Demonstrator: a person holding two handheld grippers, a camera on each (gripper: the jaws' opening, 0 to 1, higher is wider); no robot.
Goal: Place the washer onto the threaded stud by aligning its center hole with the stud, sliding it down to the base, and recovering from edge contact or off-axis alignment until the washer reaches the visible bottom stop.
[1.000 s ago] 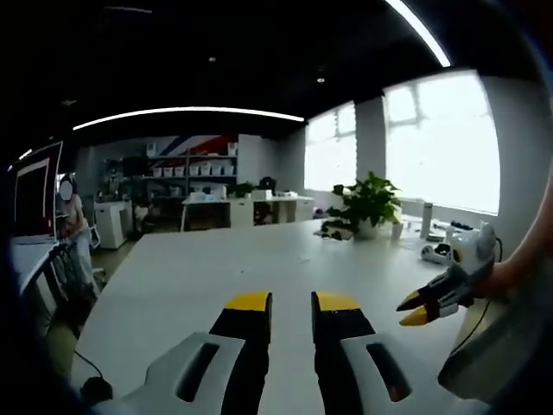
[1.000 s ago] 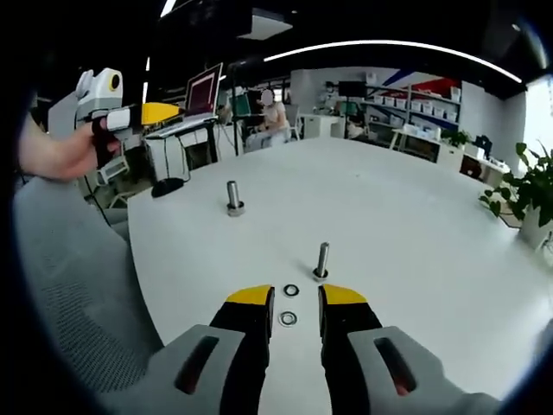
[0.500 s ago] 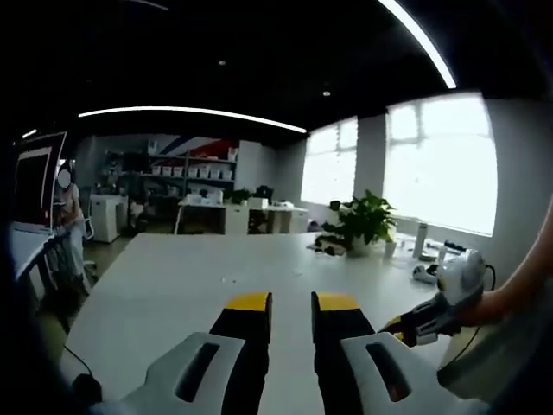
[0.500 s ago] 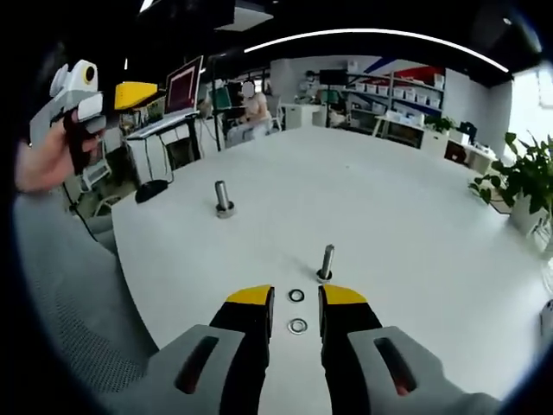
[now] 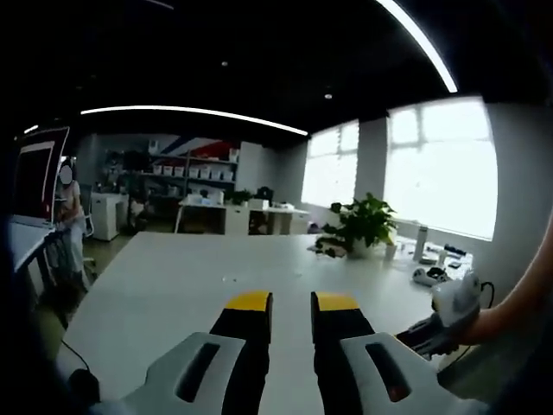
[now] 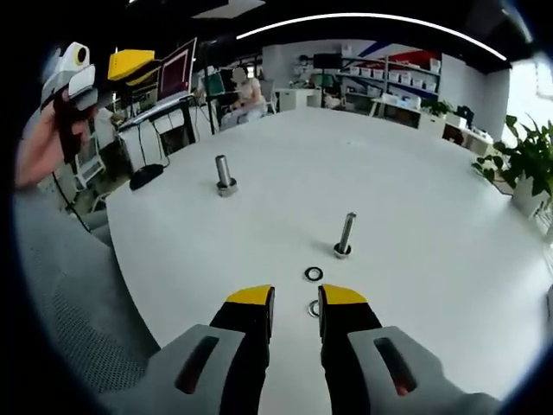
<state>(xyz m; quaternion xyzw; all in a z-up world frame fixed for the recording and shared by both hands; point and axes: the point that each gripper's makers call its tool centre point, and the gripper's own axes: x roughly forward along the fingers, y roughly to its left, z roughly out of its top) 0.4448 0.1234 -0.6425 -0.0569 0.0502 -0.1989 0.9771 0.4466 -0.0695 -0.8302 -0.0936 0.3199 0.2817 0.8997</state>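
Right gripper (image 6: pixel 294 298) spread, empty, low centre of right gripper view, over near small metal ring washer (image 6: pixel 314 308). Should straddle rim squarely, pinch, carry to thin threaded steel stud (image 6: pixel 345 234). Left gripper (image 5: pixel 292 303) spread, idle.

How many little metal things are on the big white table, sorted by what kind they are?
Studs standing upright: 2, the near stud and the far stud.
Washers lying flat: 2, one washer in the open and a second washer partly behind the right gripper tip.
Total: 4.
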